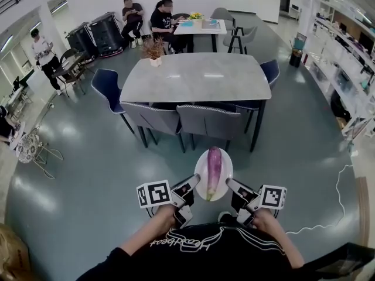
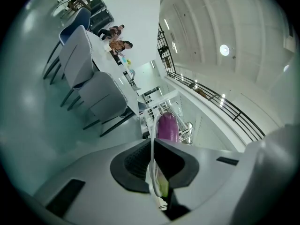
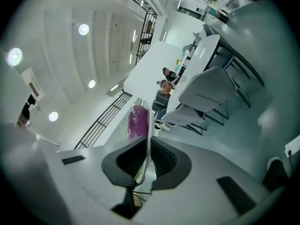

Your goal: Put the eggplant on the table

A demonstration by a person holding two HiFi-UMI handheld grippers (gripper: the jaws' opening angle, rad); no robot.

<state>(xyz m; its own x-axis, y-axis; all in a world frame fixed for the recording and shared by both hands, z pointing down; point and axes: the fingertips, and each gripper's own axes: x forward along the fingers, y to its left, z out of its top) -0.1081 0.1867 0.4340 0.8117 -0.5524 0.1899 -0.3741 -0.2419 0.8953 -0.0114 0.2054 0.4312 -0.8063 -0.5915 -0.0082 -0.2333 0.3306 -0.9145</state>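
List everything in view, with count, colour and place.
eggplant: one, purple, lying on the plate
plate: one, white, held above the floor
table: one, grey, ahead
grey chairs: two, at the table's near side
blue chairs: at least two, at the table's ends
potted plant: one, brownish, on the table's far left corner
people: two, seated by the far white table
cable: one, white, on the floor at right
left gripper: shut on the plate's left rim
right gripper: shut on its right rim
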